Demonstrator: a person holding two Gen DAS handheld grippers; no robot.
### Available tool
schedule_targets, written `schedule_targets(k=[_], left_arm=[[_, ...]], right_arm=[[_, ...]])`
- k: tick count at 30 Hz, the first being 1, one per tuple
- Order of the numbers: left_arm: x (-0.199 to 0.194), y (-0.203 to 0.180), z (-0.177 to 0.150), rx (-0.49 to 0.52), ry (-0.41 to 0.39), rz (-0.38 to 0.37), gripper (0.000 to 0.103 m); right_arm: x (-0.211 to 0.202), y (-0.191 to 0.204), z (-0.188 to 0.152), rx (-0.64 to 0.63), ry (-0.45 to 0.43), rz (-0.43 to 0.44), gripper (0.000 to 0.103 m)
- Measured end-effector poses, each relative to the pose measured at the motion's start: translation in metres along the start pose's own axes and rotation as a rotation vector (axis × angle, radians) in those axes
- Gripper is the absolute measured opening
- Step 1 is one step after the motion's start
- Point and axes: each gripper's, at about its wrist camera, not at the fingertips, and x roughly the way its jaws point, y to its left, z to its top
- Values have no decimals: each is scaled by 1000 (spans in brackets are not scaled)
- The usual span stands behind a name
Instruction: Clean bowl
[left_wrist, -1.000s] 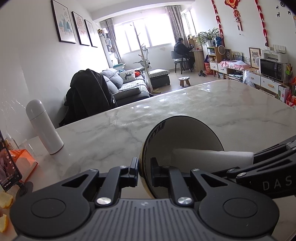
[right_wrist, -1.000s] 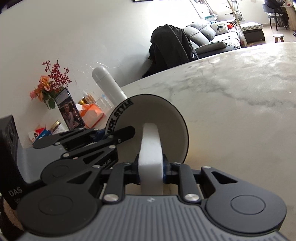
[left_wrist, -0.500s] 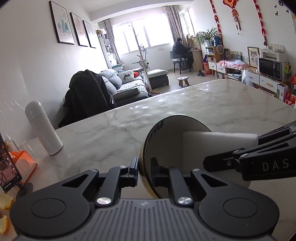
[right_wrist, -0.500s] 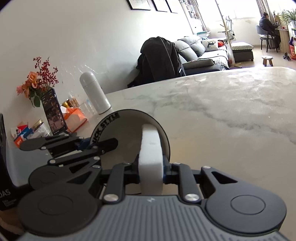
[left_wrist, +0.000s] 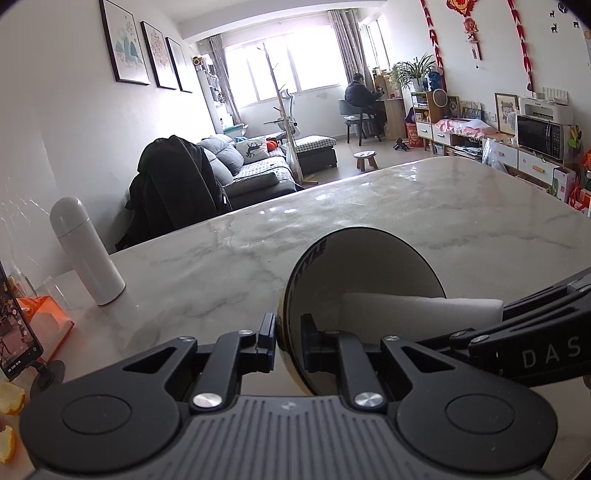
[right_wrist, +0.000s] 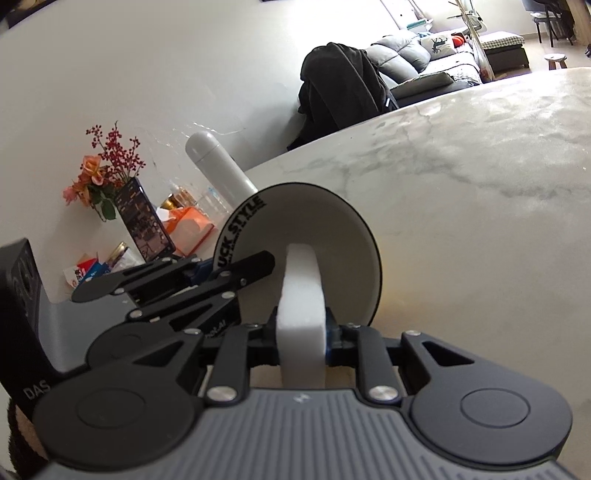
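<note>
We are inspecting a wiping step that is under way. The left gripper (left_wrist: 287, 341) is clamping the near rim of the bowl (left_wrist: 364, 280), one finger outside the wall and one inside, and is holding it tipped on edge over the marble table (left_wrist: 424, 206), with the opening facing right. In the right wrist view the same bowl (right_wrist: 314, 236) is showing a pale inside and a dark band with lettering at its rim. The right gripper (right_wrist: 301, 334) is squeezing a white sponge (right_wrist: 301, 291) between its jaws, and the sponge's far end is reaching into the bowl and appears to be touching the inner wall; from the left view the sponge (left_wrist: 417, 310) is lying across the lower part of the inside. We are judging the task as mid-course: bowl secured, sponge in, scrubbing in hand. We are seeing no obvious dirt, foam or water on the inside, so we cannot tell how much has been covered. The upper inside and the outside are, as far as we are seeing, not being touched now. Left over, in our judgement: finishing the inner sweep and setting the bowl down. A white flask (left_wrist: 86, 251) is standing well apart at the far left.
</note>
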Motion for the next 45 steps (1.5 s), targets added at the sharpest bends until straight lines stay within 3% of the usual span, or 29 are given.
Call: schedule_targets(k=[11,14,20,22,29,32,35,41,45], left_arm=[[0,-2,-2,6,-1,-5,14],[1,-1,0,5,2,-16,21],[1,-1,8,25,-12,-17,21],[0,-2,14,37,-28,-25,27],[9,-17,31,156,-44,-54,30],[18,-20,32,201,-25,-67,29],[24,-18,31,218,-14,-56,19],[24,-14,28,160,-33,-51,17],[21,-10,28,94,-55,-54,13]], right_arm=[[-6,13,4,-117,-65,-160,21],[-1,11,2,-113,-41,-135,21],[7,3,-2,-63,14,-56,21],[7,2,-1,-58,17,-49,21],[8,6,-3,-74,26,-39,21],[9,6,-3,-76,28,-39,21],[9,5,-2,-73,30,-37,21],[11,4,-1,-73,21,-63,21],[9,8,2,-127,-15,-143,21]])
